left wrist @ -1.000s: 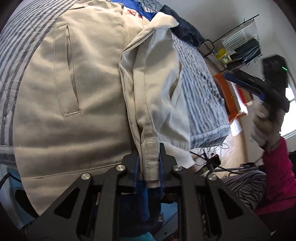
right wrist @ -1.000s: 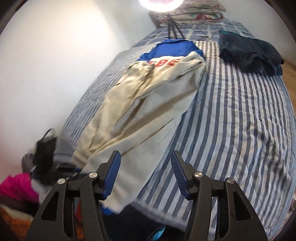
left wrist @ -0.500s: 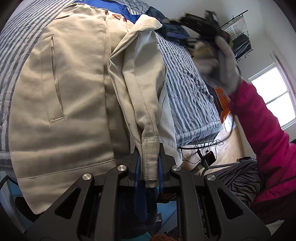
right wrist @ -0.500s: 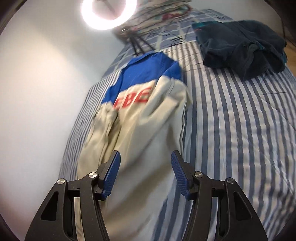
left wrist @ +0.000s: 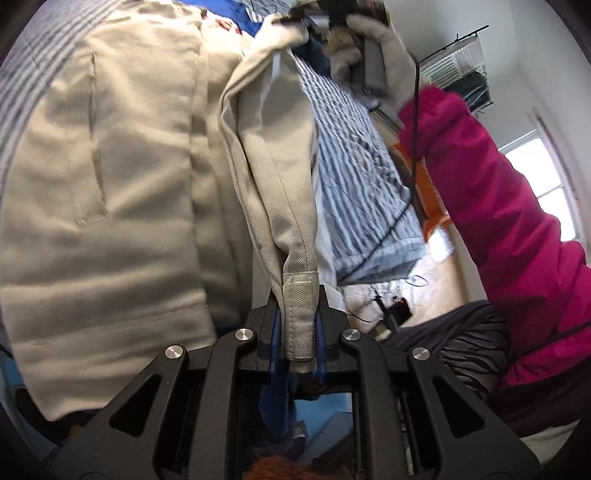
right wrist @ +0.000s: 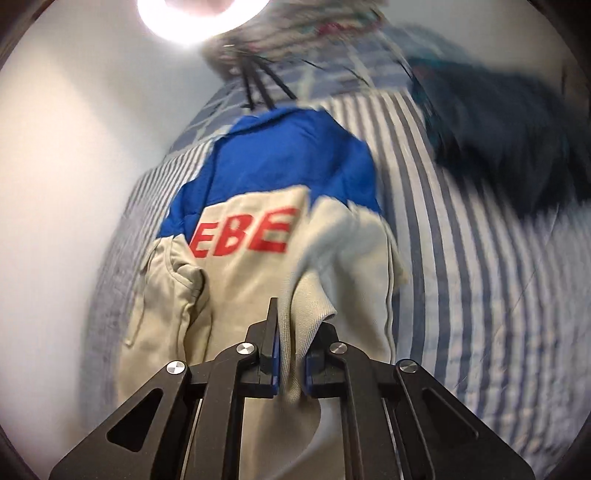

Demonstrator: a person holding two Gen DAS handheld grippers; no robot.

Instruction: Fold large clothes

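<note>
Left wrist view: close at the jacket (left wrist: 110,177) hem, at the bed's (left wrist: 354,184) foot end, facing along it toward the blue collar end. Right wrist view: close above the jacket's (right wrist: 240,295) shoulder, facing the ring light (right wrist: 201,18) at the bed's head. Shared: jacket, striped bed.

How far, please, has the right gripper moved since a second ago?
Yes: the right gripper went up the striped bed toward the ring light, and just closed on the jacket.

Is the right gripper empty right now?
No: the right gripper has its jaws shut on a beige fold of the jacket.
</note>
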